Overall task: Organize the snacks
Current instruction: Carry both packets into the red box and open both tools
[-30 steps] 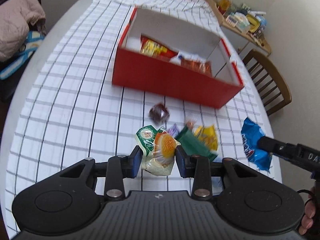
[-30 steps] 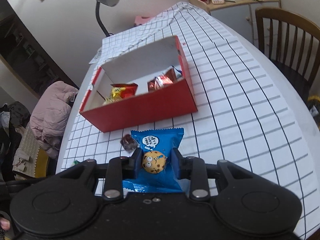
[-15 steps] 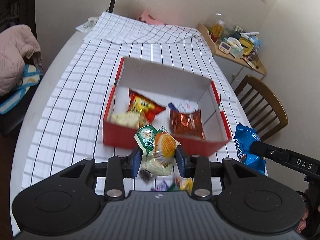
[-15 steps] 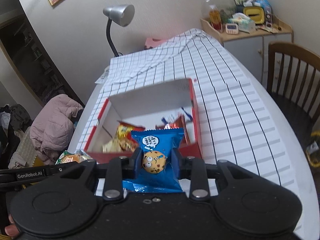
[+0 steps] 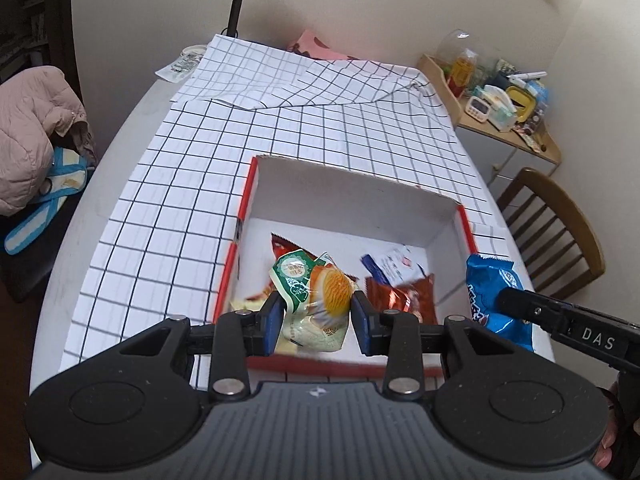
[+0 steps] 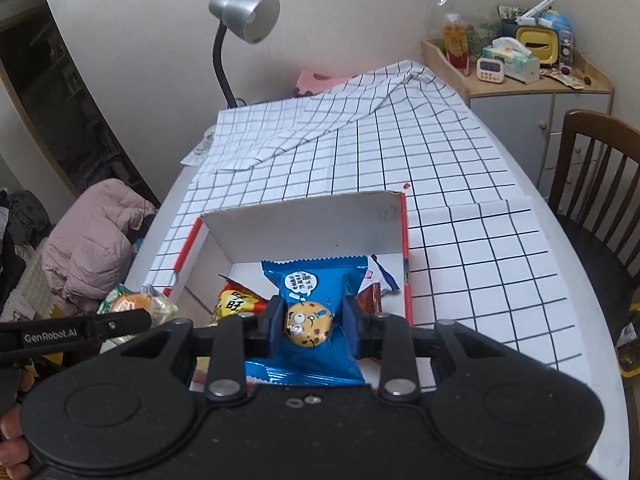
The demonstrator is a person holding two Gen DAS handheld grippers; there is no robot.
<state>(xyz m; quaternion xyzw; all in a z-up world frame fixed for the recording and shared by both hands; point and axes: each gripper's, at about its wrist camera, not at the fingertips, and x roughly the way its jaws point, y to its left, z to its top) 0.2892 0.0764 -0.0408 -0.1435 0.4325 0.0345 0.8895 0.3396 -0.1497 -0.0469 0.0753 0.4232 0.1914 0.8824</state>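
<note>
My left gripper (image 5: pixel 316 316) had its jaws pinching the green-and-orange bun pack (image 5: pixel 316 300), and my right gripper (image 6: pixel 308 326) pinched the blue cookie pack (image 6: pixel 316 308) the same way. A second before, both hung low over the loose snacks on the cloth in front of the red box (image 5: pixel 360 200); by this moment I had carried both packs up and over its near wall, so they hung above the white floor inside. The loose snacks had dropped out of sight below the grippers.

In the box, under the bun pack, lay a red-and-yellow bag (image 6: pixel 236 300), with a brown foil pack (image 5: pixel 400 296) and a blue-and-white wrapper (image 5: pixel 390 266) to its right. The right gripper held the cookie pack just beside the box's right wall in the left view.

Past the box ran the checked cloth (image 5: pixel 280 120), bunched at the far end, then a grey desk lamp (image 6: pixel 244 20). A wooden chair (image 6: pixel 592 168) and a cluttered side shelf (image 6: pixel 520 68) stood to the right, a pink jacket (image 5: pixel 28 132) to the left.
</note>
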